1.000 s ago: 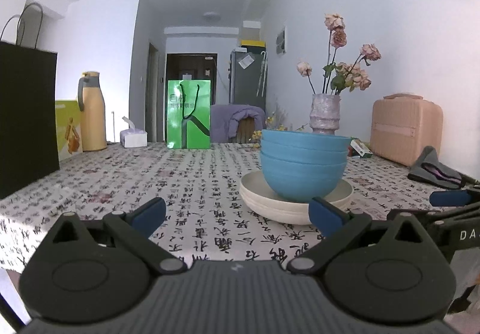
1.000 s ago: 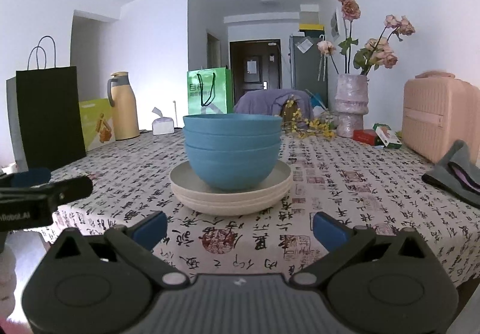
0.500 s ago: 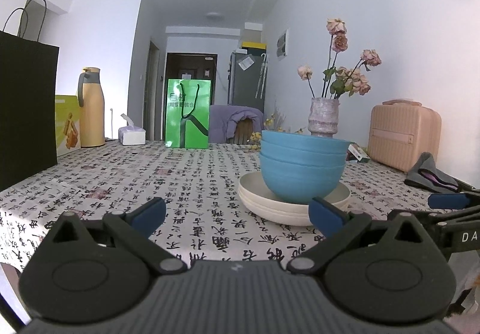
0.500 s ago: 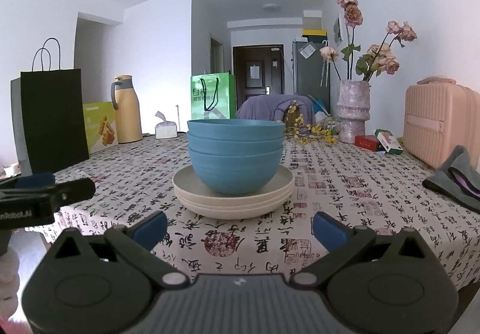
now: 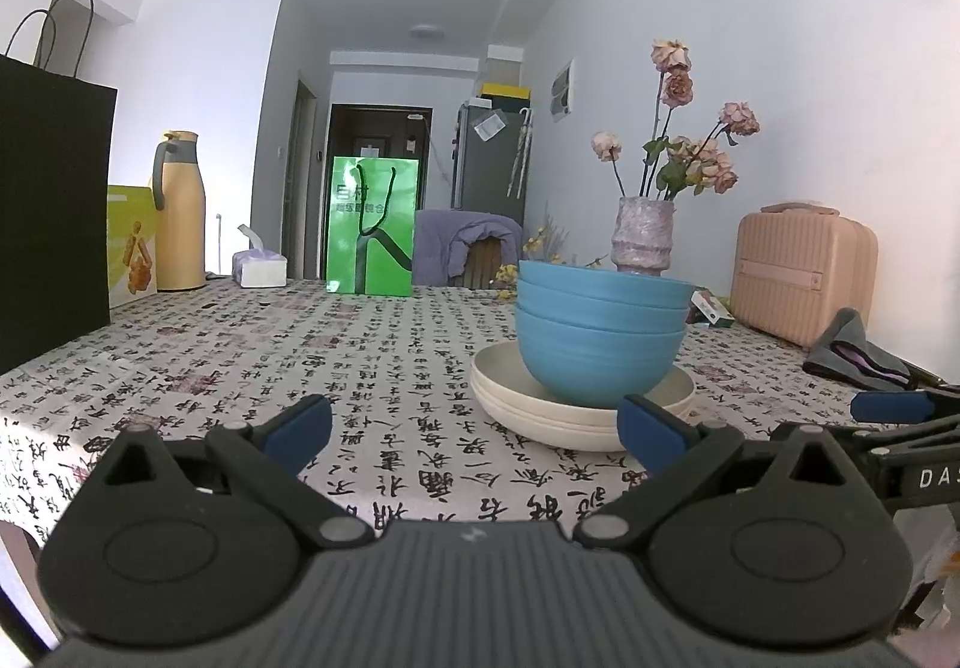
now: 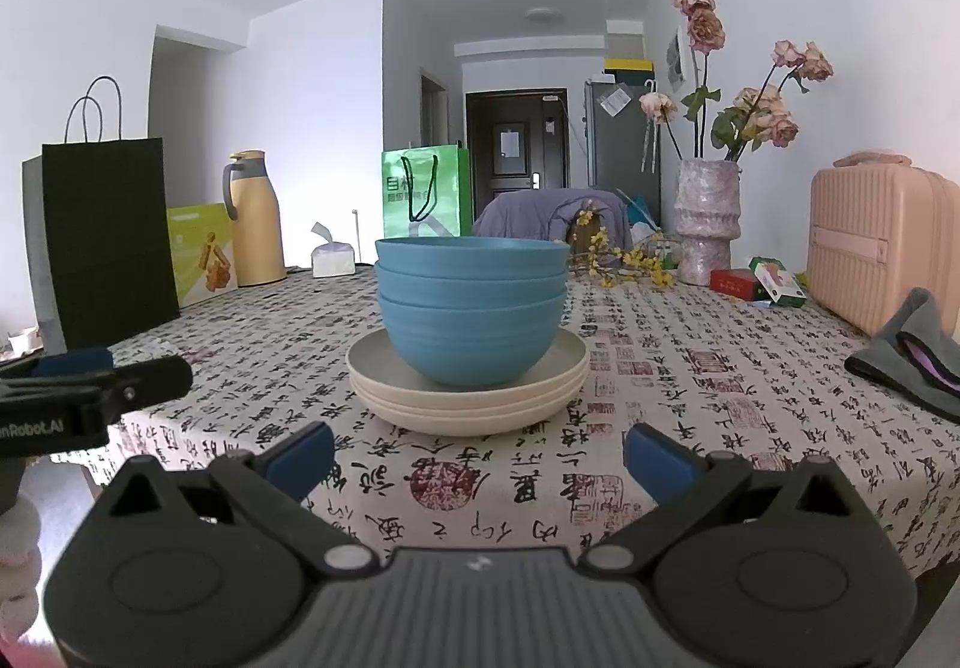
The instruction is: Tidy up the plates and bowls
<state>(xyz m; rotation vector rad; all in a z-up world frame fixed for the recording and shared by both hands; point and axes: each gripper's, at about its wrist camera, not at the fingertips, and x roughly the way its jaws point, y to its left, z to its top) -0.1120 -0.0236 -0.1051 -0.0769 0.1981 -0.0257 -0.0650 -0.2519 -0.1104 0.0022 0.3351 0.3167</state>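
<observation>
a table (image 6: 690,428) draped in a white cloth printed with black calligraphy and red seals. near its front edge sits a stack of cream plates (image 6: 468,398). along the left stand a black paper bag (image 6: 102,236), a yellow-green box (image 6: 201,254), a tan thermos jug (image 6: 255,218) and a tissue box (image 6: 333,257); a green bag (image 6: 426,200) at the far end; a vase of dried roses (image 6: 705,224), a pink case (image 6: 882,242) and grey cloth (image 6: 906,362) on the right

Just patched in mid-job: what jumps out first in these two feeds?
The stack of blue bowls nested on the cream plates, mid-table on the calligraphy tablecloth. Both grippers, left gripper and right gripper, sit open and empty before it. Behind right: vase of dried roses.
</observation>
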